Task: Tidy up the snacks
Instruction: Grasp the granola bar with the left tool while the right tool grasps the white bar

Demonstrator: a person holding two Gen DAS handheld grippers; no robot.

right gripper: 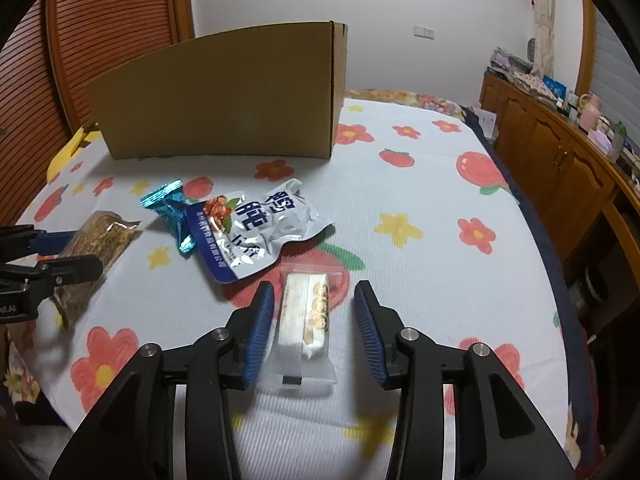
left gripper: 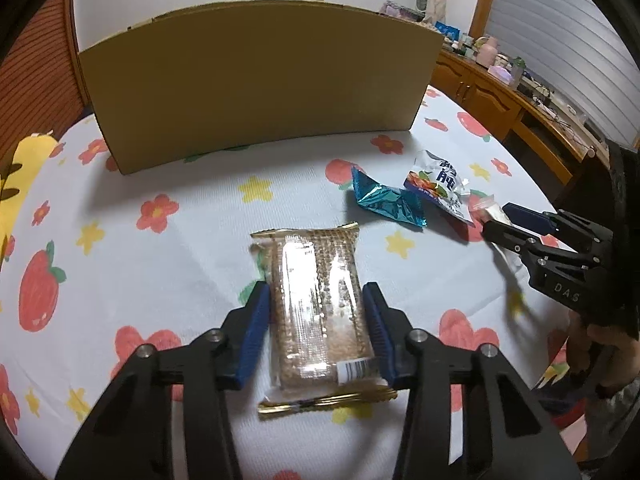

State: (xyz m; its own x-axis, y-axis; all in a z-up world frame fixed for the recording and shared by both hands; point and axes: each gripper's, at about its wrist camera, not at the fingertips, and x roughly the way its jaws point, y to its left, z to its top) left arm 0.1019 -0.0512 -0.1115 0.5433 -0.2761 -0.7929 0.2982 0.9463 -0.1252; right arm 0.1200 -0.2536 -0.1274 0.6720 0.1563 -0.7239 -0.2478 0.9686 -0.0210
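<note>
Left hand-held gripper (left gripper: 316, 320) clamped on brown sesame-bar pack (left gripper: 318, 304), seemingly pads touching. Right hand-held gripper (right gripper: 314, 316) open around white wafer pack (right gripper: 306, 320). Both on bed (right gripper: 420, 184), well short of cardboard box (left gripper: 256, 84) at far edge.

A brown snack bar (left gripper: 318, 312) in clear wrap lies flat before the cardboard box (left gripper: 260, 80); teal packet (left gripper: 386, 200), silver pouch (left gripper: 438, 186) and small white bar (right gripper: 306, 316) lie to its right.
</note>
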